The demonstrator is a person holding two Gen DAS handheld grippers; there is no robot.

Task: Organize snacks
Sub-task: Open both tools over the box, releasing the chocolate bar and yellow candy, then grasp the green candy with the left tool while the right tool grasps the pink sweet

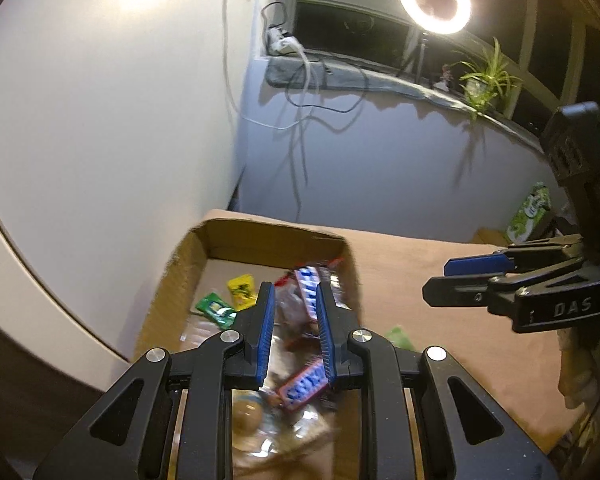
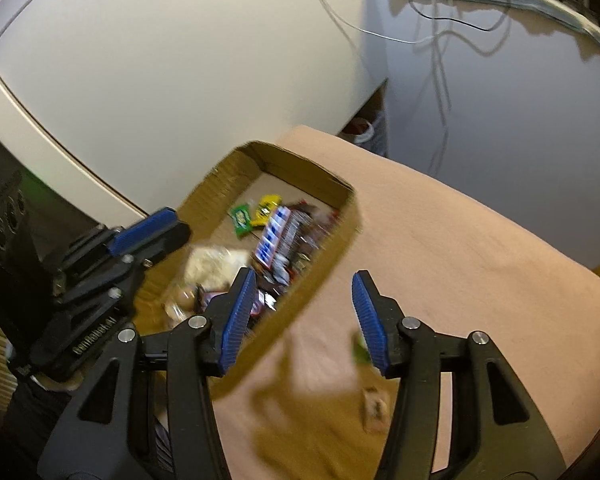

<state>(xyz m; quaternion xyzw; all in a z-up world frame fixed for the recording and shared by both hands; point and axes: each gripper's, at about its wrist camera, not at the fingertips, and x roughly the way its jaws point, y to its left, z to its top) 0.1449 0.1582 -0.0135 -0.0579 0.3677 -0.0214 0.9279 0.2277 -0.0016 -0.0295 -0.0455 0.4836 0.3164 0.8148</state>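
A shallow cardboard box [image 1: 172,276] [image 2: 320,276] lies on a tan cloth. In it are chocolate bars [image 1: 308,292] [image 2: 274,236], a Snickers bar [image 1: 304,386], green [image 1: 216,310] and yellow [image 1: 242,286] small packs, and clear bags of cookies [image 1: 246,414] [image 2: 212,264]. My left gripper [image 1: 294,312] hovers over the box, jaws apart, nothing between them; it also shows in the right wrist view [image 2: 148,232]. My right gripper [image 2: 304,312] is open and empty over the box's right wall; it shows in the left wrist view [image 1: 452,280]. A small green pack [image 2: 360,350] and a small brown snack [image 2: 374,408] lie on the cloth.
The tan cloth [image 2: 460,260] covers the surface to the right of the box. A white cabinet [image 1: 100,120] curves along the left. A green carton [image 1: 530,210] stands at the far right. A ring light [image 1: 434,0], plant [image 1: 486,80] and cables [image 1: 304,92] are by the windowsill.
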